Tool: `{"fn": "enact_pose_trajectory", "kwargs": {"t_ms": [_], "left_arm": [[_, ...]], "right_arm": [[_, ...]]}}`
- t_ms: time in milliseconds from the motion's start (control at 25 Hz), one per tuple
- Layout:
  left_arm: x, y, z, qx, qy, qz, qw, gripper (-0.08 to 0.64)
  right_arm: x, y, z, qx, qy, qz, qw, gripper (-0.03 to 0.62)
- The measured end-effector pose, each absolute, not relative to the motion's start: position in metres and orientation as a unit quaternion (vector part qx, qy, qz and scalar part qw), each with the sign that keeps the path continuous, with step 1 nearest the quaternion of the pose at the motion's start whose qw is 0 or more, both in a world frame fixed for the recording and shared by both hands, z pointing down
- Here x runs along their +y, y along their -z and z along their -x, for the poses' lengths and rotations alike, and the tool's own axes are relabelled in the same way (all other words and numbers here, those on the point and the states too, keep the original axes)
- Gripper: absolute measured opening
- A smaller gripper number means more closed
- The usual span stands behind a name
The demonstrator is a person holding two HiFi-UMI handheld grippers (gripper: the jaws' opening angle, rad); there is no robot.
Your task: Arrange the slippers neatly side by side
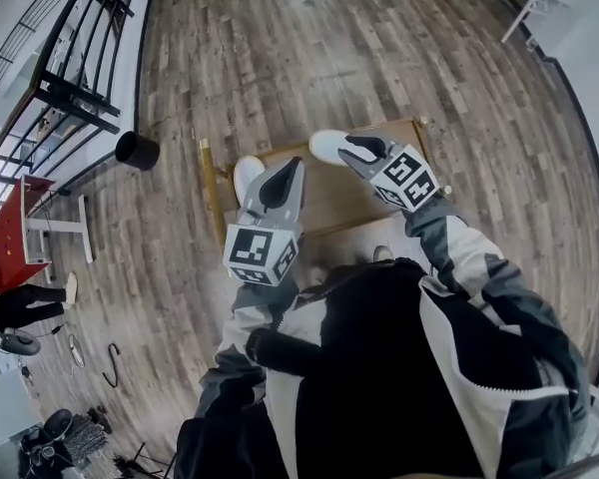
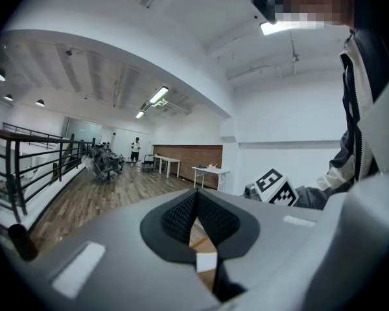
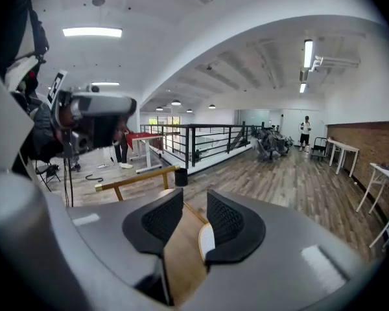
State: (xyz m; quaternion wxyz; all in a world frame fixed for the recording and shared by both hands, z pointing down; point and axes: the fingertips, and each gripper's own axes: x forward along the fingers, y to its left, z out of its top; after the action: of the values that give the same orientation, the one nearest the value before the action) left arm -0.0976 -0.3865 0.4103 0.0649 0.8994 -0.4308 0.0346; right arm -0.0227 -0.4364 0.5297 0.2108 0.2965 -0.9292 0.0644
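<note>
White, smooth and rounded, both slippers show in the head view. The first slipper [image 1: 246, 175] lies at the left end of a low wooden platform [image 1: 329, 200], half hidden behind the left gripper [image 1: 294, 166]. The second slipper [image 1: 328, 146] lies further right and a little higher in the frame, by the platform's upper rail, with the right gripper [image 1: 351, 145] just over its right end. Neither slipper is held. Both seem to be on the platform, but they sit apart and at different heights in the frame, so I judge the placing largely done and the closing-up and lining-up still left. Around the platform runs a grey-brown plank floor [image 1: 280, 48], and a black round bin [image 1: 137, 150] stands to the upper left.

In the left gripper view, the left gripper [image 2: 196, 220] has its black, ribbed pads pressed together with nothing between them. Only a sliver of the platform's pale wood [image 2: 200, 238] and a small white patch show in the gap lower down.

In the right gripper view, the right gripper [image 3: 194, 216] holds its jaws a narrow way apart. Between them I see the platform's flat tan board [image 3: 180, 258] and the curved white edge of the second slipper [image 3: 206, 240] just beside the right-hand pad, not squeezed by it.
</note>
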Motion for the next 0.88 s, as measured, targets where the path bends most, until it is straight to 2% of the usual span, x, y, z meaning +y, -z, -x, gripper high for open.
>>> {"fn": "enact_pose_trajectory", "kwargs": {"t_ms": [200,360,760,880], "left_arm": [[-0.383,-0.416,0.102,-0.433,-0.04,-0.897,0.073,0.015],[-0.379,-0.425,0.102,-0.439,-0.05,-0.893,0.083,0.014],[-0.353,-0.446,0.134,-0.477,-0.066,-0.869,0.113,0.014],[-0.349,-0.454,0.145,-0.493,-0.067,-0.859,0.12,0.015]], "right_arm": [[-0.457,-0.613,0.016,-0.898,-0.078,-0.28,0.332,0.2],[-0.47,-0.679,0.002,-0.865,-0.102,-0.251,0.422,0.242],[-0.505,-0.752,-0.031,-0.789,-0.122,-0.256,0.545,0.247],[-0.515,-0.763,-0.031,-0.786,-0.116,-0.251,0.553,0.25]]}}
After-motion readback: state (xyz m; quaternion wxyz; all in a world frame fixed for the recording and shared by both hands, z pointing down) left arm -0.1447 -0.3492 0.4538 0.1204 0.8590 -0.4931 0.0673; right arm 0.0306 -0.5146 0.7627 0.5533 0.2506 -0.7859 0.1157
